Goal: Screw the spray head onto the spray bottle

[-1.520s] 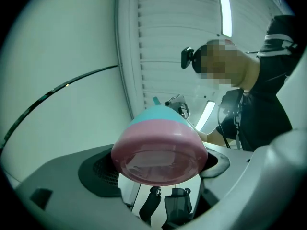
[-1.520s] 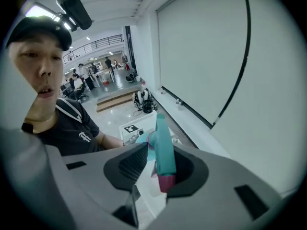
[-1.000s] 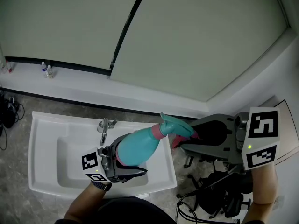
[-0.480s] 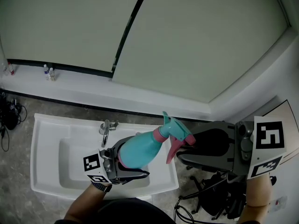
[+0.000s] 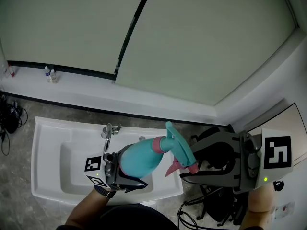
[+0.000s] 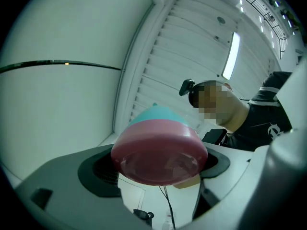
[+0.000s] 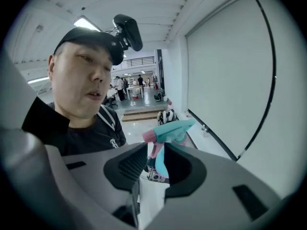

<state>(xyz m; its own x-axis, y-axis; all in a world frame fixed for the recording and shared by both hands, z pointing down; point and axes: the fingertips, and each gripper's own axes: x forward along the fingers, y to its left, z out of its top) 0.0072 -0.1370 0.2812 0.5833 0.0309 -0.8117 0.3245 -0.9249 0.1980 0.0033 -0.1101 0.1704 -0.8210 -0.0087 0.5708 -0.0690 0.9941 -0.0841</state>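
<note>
In the head view the left tool (image 5: 132,174) clamps the spray bottle (image 5: 139,158), which slants toward the right tool (image 5: 189,159) pinching its spray head (image 5: 178,145). Left gripper view: pink base (image 6: 158,159) wedged between the jaws. Right gripper view: teal head pinched. Seemingly light, slick plastic; grip near the collar (image 5: 157,144).

Bright, even indoor light; fisheye-bent edges, dark corners in both gripper views.

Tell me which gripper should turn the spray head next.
Right. The right gripper has the spray head between its jaws, while the left gripper is clamped on the base of the spray bottle, steadying it.
</note>
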